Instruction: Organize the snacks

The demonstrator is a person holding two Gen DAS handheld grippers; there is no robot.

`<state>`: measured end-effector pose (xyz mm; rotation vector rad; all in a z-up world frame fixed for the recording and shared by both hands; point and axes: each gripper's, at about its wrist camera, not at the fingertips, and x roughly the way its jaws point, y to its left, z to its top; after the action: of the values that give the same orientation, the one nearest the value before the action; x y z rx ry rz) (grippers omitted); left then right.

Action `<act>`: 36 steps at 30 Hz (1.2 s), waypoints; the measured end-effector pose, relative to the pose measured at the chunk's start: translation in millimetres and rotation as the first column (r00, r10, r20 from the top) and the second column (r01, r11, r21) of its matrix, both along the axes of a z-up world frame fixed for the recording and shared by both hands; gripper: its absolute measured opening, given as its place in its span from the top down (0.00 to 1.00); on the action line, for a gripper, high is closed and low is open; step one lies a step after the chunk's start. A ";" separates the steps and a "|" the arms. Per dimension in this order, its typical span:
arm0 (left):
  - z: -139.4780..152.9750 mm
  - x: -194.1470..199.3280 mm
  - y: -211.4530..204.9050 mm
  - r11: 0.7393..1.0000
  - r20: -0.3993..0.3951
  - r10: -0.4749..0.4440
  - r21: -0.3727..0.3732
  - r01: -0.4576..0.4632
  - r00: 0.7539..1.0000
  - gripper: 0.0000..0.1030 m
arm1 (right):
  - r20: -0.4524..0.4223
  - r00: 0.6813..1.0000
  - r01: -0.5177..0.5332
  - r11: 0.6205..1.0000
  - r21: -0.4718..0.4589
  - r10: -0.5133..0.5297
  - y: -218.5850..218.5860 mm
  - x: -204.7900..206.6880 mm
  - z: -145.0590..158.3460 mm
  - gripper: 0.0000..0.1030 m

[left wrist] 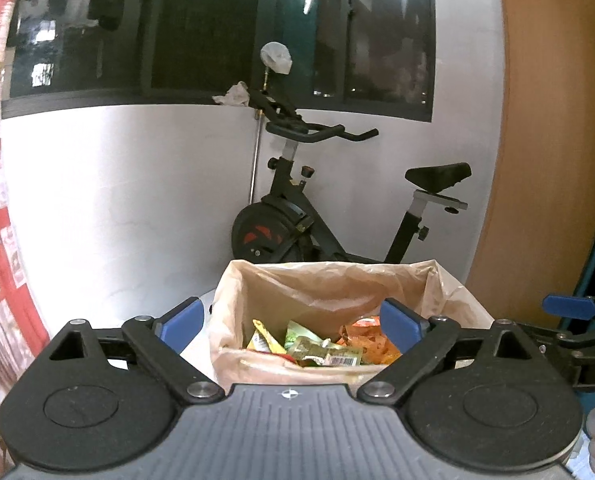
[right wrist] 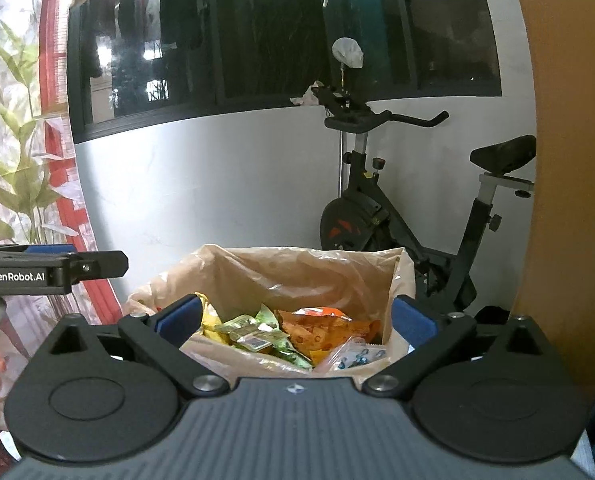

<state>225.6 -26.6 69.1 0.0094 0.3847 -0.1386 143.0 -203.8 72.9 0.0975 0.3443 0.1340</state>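
Your left tongs (left wrist: 291, 326) and right tongs (right wrist: 295, 320) gaped empty over the bag (right wrist: 297, 272); its soft rim could have snagged, spilling snacks (right wrist: 281, 332).

bag (left wrist: 329, 292) mouth open, exercise bike (left wrist: 297, 220) behind

Black left gripper (left wrist: 293, 326) and right gripper (right wrist: 295, 320), blue pads, silver screws, "GenRobot.AI" marking.

Open brown paper bag (right wrist: 297, 276), snack packets (right wrist: 281, 332) inside
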 end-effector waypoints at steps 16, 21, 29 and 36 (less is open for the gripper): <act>-6.4 -26.4 15.7 0.996 -0.068 0.088 0.000 -0.089 0.994 0.07 | -0.064 0.998 0.016 1.000 0.008 -0.015 7.2 -25.2 -14.0 0.00; -6.7 -32.5 15.8 0.996 -0.061 0.092 0.023 -0.091 0.994 0.07 | -0.076 0.997 0.016 1.000 0.009 -0.015 9.3 -26.4 -16.3 0.00; -5.5 -33.3 16.9 0.997 -0.066 0.082 0.018 -0.081 0.994 0.07 | -0.076 0.997 0.019 1.000 0.009 -0.019 9.9 -25.5 -15.5 0.00; -5.1 -32.3 17.5 0.997 -0.066 0.081 0.016 -0.080 0.994 0.07 | -0.077 0.997 0.022 1.000 0.010 -0.021 10.9 -25.7 -14.9 0.00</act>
<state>193.3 -9.1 64.0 0.0026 0.4520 -0.0563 117.2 -193.0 58.0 0.1169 0.4193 0.1107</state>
